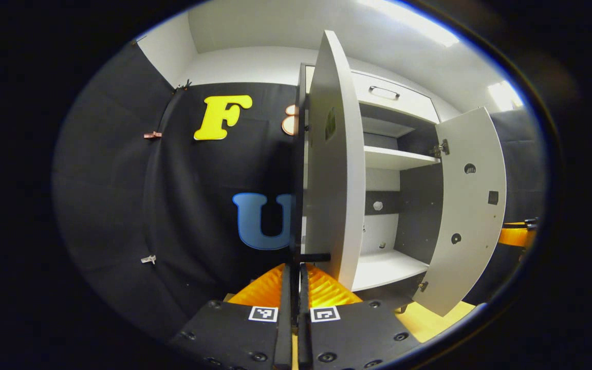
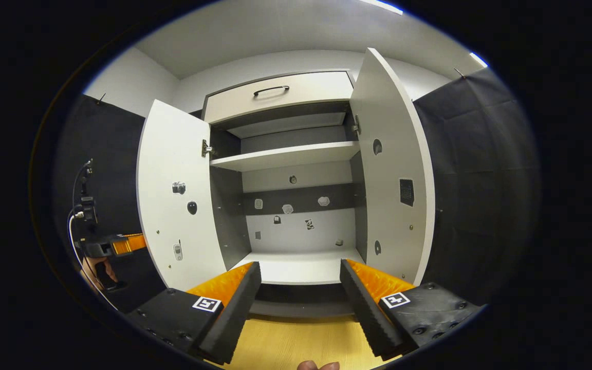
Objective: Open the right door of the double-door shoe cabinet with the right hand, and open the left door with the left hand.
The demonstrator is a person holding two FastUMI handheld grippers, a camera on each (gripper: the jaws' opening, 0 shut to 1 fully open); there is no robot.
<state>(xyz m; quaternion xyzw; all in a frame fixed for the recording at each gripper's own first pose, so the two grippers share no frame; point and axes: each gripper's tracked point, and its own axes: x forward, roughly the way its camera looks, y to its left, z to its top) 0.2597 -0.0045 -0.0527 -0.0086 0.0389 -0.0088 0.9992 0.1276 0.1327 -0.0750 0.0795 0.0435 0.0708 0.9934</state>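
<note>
Both doors are swung wide, so straight ahead of the right gripper (image 2: 300, 303) the cabinet's lower bay (image 2: 298, 264) is wide open — only the shelf (image 2: 285, 154) above caps it. The left door (image 1: 334, 169) stands edge-on right past the left gripper (image 1: 296, 288) — no room there.

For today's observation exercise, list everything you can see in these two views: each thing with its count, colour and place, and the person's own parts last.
Shoe cabinet: one, white with dark inner panels, centre, interior exposed.
Left door: one, white, swung open.
Right door: one, white, swung open.
Drawer: one, white with a dark handle, above the shelves.
Shelf: one, white, upper interior.
Floor: yellow, in front of the cabinet.
Left gripper: one, fingers closed together at the left door's edge.
Right gripper: one, fingers apart, facing the interior.
</note>
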